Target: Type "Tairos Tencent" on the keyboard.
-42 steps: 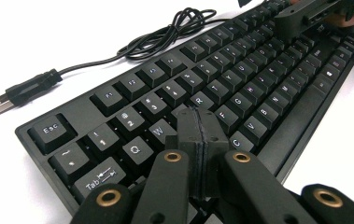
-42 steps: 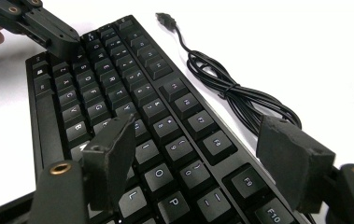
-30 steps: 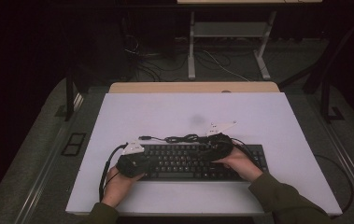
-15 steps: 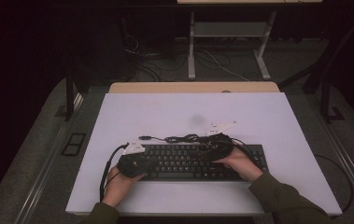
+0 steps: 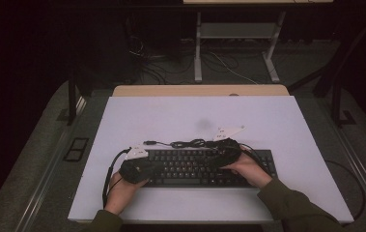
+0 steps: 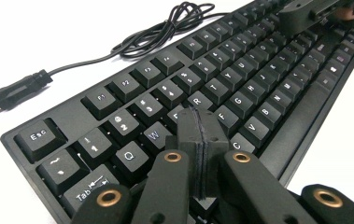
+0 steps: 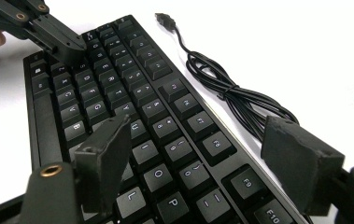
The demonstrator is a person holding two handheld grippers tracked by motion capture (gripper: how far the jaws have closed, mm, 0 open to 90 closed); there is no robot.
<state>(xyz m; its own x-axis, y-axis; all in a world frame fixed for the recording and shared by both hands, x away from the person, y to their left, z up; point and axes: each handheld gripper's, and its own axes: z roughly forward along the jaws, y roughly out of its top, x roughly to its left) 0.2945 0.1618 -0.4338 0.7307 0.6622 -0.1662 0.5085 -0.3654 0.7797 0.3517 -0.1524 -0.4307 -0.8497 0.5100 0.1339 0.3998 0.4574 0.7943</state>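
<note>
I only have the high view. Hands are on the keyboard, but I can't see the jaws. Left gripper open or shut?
Observer: The left gripper is shut, its jaws pressed together with nothing between them, over the letter keys on the Esc side of the keyboard.
Operator: And the right one?
Observer: The right gripper is open wide, its jaws spread above the keys near O and P.
Operator: Is the cable plugged in?
Observer: No. The cable lies bundled on the table and its plug is free.

- keyboard (image 6: pixel 240 88): near-left corner cut by bottom edge, behind left tool (image 6: pixel 201 140); keys beneath its closed tips hidden.
- right tool (image 7: pixel 198 158): hides keys behind both pads.
- cable (image 7: pixel 230 93): runs hidden behind the right pad.
</note>
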